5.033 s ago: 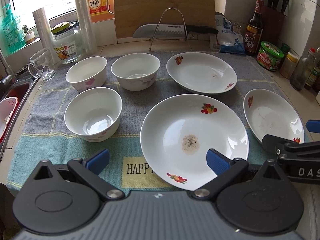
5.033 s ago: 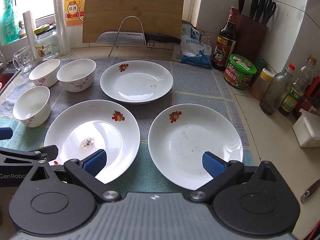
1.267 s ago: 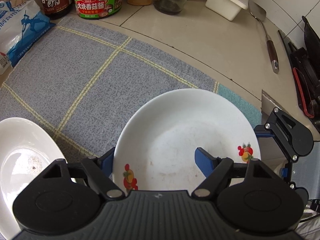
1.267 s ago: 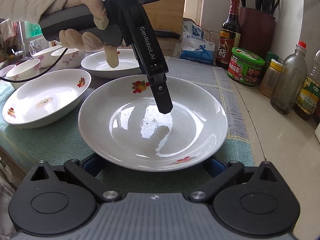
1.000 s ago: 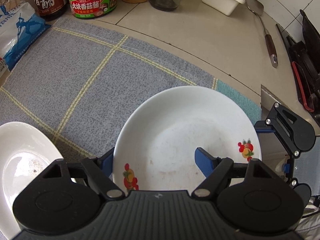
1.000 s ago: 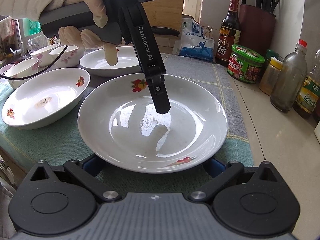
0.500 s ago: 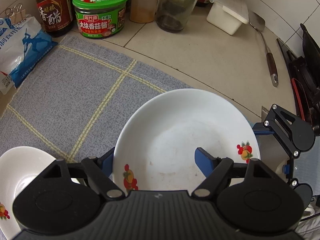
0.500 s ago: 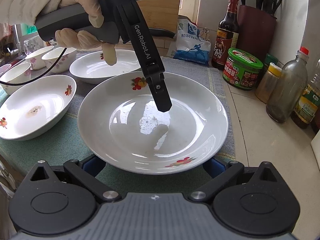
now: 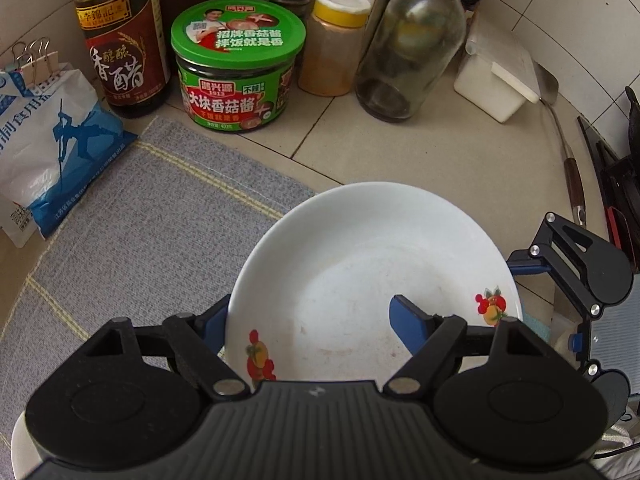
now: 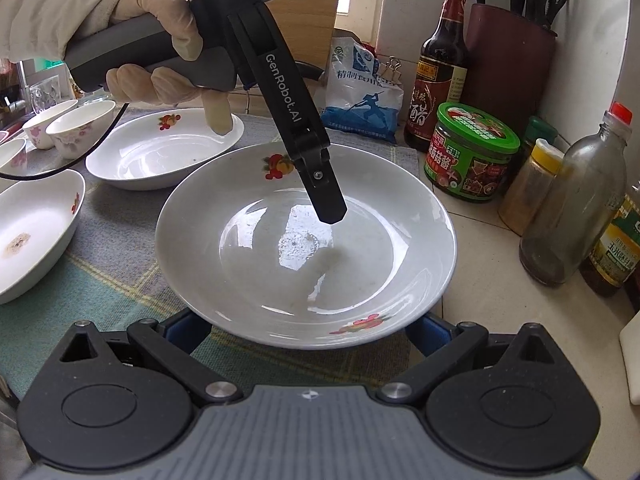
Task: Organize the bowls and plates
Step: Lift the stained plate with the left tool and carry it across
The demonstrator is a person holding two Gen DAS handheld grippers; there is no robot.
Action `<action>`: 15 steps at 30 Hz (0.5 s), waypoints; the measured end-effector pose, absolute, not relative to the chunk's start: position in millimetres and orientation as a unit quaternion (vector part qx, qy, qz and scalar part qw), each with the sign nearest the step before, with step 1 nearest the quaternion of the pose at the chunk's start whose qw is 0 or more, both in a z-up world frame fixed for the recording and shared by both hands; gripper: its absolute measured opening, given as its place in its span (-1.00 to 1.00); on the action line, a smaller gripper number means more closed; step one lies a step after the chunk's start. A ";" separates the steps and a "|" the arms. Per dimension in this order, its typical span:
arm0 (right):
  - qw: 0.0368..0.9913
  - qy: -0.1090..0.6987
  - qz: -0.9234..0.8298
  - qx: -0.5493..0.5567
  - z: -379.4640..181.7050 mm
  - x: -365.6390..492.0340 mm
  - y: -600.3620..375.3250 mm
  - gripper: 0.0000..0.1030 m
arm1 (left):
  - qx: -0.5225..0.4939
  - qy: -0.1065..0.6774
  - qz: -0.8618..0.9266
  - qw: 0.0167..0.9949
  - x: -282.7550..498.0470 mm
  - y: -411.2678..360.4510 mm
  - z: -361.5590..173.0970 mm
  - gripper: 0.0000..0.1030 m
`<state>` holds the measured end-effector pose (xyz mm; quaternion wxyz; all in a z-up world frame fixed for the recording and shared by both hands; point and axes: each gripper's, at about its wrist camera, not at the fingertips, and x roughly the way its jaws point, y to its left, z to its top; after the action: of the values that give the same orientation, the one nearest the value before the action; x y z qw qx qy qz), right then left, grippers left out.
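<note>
A white plate with fruit prints [image 9: 372, 264] [image 10: 304, 248] is held up above the grey cloth [image 9: 140, 232]. My left gripper [image 9: 308, 320] grips its rim, one blue pad [image 9: 412, 320] inside the plate and the other under the rim; it also shows in the right wrist view [image 10: 328, 204]. My right gripper [image 10: 304, 332] sits low under the plate's near edge, jaws wide, pads mostly hidden by the plate. Two more plates [image 10: 160, 152] [image 10: 32, 232] and several small bowls [image 10: 80, 128] rest on the cloth to the left.
A green jar [image 9: 238, 68], a vinegar bottle [image 9: 120, 40], a glass bottle [image 9: 408, 48], a yellow-lid jar [image 9: 334, 44] and a salt bag [image 9: 48, 148] stand along the wall. A white box [image 9: 496, 80] and a spatula [image 9: 568, 152] lie at the right.
The plate has been lifted off the cloth and carried toward the jars at the back right. Both grippers moved with it; the other plates have slid left in the right wrist view.
</note>
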<state>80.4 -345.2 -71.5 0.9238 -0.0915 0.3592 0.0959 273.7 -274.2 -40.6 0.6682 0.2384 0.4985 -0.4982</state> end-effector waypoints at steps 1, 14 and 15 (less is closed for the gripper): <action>0.924 0.360 0.096 -0.092 -72.3 83.2 -347.2 1.00 | 0.238 0.498 -0.498 0.669 275.8 -276.2 -41.8 0.56; 0.920 0.373 0.091 -0.085 -79.7 93.2 -355.7 1.00 | 0.228 0.498 -0.500 0.671 285.7 -286.3 -58.5 0.58; 0.919 0.375 0.091 -0.086 -80.0 93.2 -355.2 1.00 | 0.227 0.496 -0.501 0.672 284.9 -285.8 -58.3 0.61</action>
<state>93.2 -355.2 -80.0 0.9185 -0.0857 0.3751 0.0910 284.9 -285.8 -58.3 0.6723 0.2268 0.4959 -0.5007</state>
